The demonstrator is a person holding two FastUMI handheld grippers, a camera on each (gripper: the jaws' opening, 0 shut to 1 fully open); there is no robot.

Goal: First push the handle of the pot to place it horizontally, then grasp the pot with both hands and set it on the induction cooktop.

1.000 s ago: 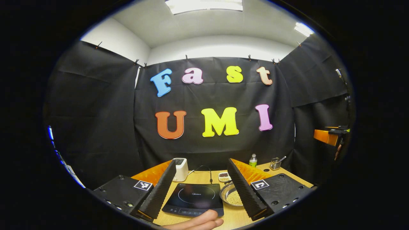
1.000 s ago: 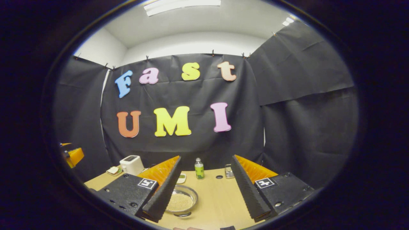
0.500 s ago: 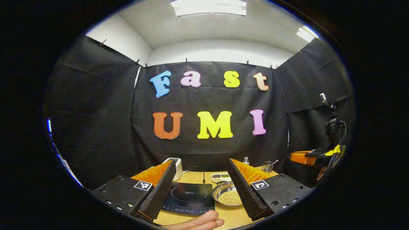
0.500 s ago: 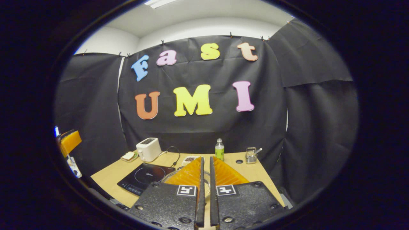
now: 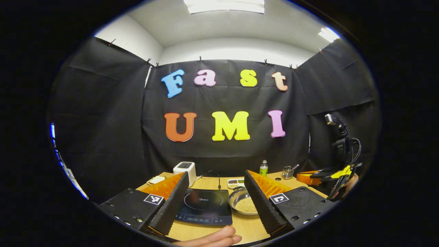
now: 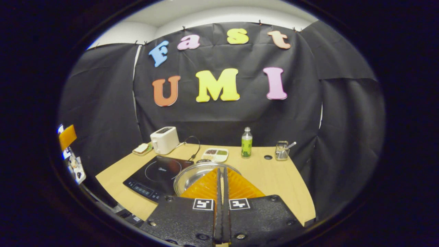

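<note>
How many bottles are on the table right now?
1. A green bottle stands at the back of the table, between the divided snack tray and the wire holder. Others could be hidden behind the gripper fingers.

Left gripper (image 5: pixel 216 200): two black carriage blocks behind the jaws, each with a textured top, small screws along its outer edge and a square black-and-white marker tile near its inner corner. Ribbed wedge-shaped fingers (image 5: pixel 262 199) rise forward from the blocks. Right gripper (image 6: pixel 222 192): the same black blocks, screw heads at the near edge and paired marker tiles flanking the seam. Seen from the left gripper view, it carries a black camera mast, looping black cables and a yellow part.
</note>
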